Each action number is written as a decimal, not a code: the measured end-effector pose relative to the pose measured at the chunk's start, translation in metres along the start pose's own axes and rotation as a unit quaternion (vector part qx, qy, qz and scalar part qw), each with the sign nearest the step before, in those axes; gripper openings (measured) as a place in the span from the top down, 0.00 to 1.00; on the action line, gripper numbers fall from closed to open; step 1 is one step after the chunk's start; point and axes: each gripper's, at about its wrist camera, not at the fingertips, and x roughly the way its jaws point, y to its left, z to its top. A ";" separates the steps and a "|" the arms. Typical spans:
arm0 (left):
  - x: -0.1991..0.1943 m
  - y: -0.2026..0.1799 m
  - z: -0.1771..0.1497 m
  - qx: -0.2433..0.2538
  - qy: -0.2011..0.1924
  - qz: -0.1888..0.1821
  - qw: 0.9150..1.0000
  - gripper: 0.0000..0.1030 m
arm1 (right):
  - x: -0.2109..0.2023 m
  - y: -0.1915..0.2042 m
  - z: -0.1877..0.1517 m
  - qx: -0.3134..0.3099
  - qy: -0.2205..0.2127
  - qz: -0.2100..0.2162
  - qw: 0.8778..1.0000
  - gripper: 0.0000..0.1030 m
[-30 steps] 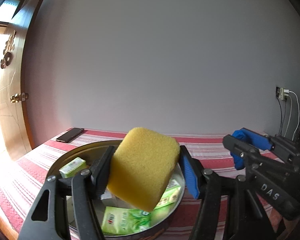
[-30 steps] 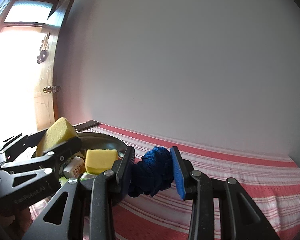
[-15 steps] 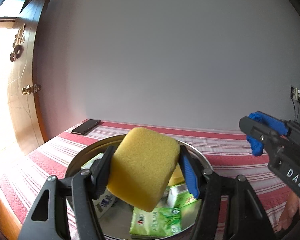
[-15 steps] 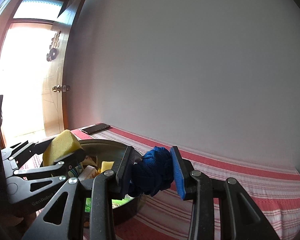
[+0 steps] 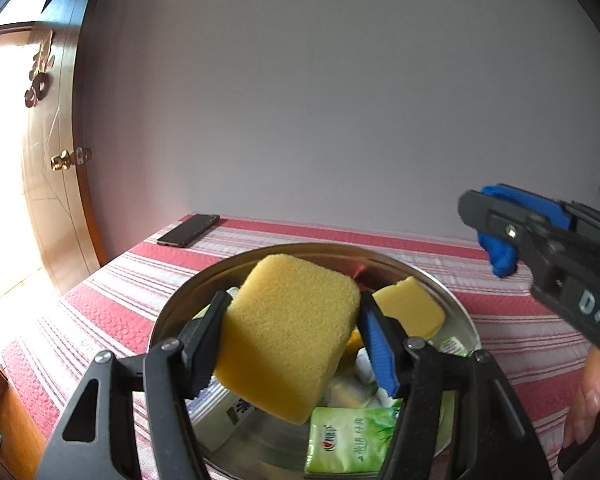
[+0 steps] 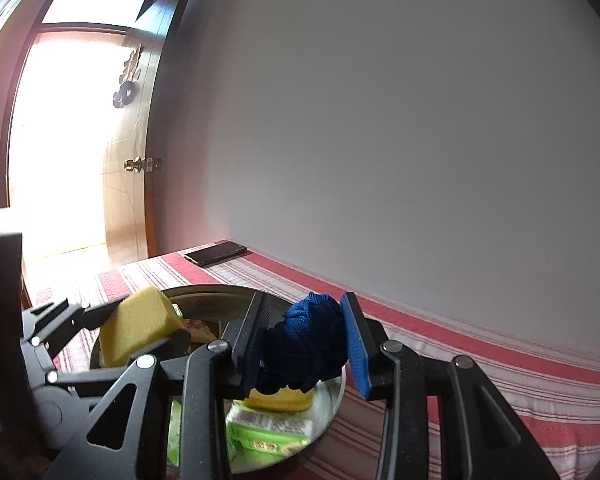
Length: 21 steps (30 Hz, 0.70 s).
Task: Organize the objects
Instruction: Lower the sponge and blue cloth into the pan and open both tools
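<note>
Left wrist view first. Sponge [image 5: 288, 336] clamped in the left gripper [image 5: 294, 340], pads pressed on both sides, hanging over the bowl [image 5: 456, 308]. Not yet dropped. Tilted on a diagonal: long axis from the upper left corner down toward the lower right, broad face toward the camera. Already in the bowl: second sponge [image 5: 410, 308] against the far right rim, green packet [image 5: 352, 440] at the near rim, a white item half hidden behind the jaws. Off to the right, right gripper [image 5: 500, 236] in side view, blue showing between its jaws. Phone [image 5: 189, 230] at the table's far left corner, well apart from the bowl.

Right wrist view now. Right gripper [image 6: 305, 340] squeezed narrow on the blue cloth [image 6: 308, 340], a crumpled ball with no clear long axis, held above the bowl's [image 6: 332, 396] right rim. Left gripper [image 6: 140, 324] at the left with its sponge [image 6: 136, 324] over the bowl's left side.

Looks like both loads arriving; two releases left, seemingly.
</note>
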 end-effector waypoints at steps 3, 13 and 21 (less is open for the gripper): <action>0.006 0.005 -0.001 -0.001 0.010 0.004 1.000 0.39 | 0.017 0.002 0.004 0.007 0.016 0.009 1.000 0.62; 0.021 0.013 -0.007 0.001 0.041 0.007 0.999 0.38 | 0.074 0.007 -0.002 0.050 0.085 0.041 0.994 0.62; 0.030 0.012 -0.009 0.005 0.051 0.001 0.999 0.38 | 0.100 0.009 -0.009 0.054 0.118 0.041 0.991 0.62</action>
